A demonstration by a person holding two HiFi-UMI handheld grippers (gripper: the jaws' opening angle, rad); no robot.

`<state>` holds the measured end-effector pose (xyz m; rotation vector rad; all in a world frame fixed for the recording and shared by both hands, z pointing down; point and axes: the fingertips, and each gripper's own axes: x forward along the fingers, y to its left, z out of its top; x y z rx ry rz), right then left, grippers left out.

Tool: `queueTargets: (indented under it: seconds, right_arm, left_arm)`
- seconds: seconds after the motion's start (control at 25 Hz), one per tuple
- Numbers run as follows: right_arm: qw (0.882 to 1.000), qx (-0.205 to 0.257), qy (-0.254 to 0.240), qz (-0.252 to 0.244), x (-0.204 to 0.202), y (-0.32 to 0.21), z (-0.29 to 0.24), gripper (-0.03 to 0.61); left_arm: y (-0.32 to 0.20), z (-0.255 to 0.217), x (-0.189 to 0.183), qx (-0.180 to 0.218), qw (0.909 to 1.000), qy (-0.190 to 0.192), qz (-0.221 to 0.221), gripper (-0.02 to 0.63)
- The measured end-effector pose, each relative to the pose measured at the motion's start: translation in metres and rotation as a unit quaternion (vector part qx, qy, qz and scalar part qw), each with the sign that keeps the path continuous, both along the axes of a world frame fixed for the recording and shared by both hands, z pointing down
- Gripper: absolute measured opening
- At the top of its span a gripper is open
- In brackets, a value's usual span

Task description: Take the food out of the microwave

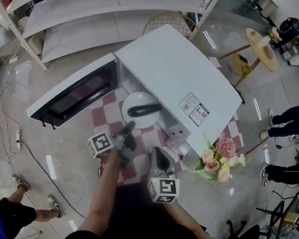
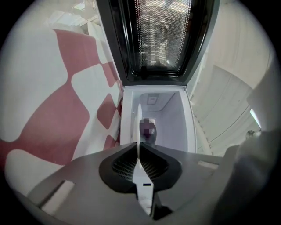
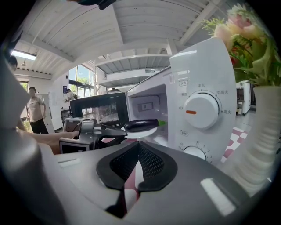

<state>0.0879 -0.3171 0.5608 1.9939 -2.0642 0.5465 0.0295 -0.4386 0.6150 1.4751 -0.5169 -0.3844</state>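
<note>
A white microwave stands with its door swung open to the left. At its opening is a white plate that carries a dark eggplant. My left gripper is shut on the plate's near rim. In the left gripper view the plate runs edge-on between the jaws of the left gripper, with the cavity behind it. My right gripper hovers near the control panel, shut and holding nothing. The right gripper view shows the right gripper, the eggplant and the plate at the opening.
A red and white checked cloth covers the table under the microwave. A vase of pink flowers stands by the microwave's right front corner, close to my right gripper. The timer dial faces the right gripper. People stand on the floor at the left and right.
</note>
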Motion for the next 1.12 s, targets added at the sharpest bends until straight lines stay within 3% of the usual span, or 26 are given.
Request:
queueTargets:
  seconds: [1.12]
  right_arm:
    - [0.998,0.001,-0.007,-0.069,-0.014,0.02,-0.011,0.0]
  left_arm:
    - [0.04,-0.016,-0.053,-0.003,0.995,0.011,-0.1,0.023]
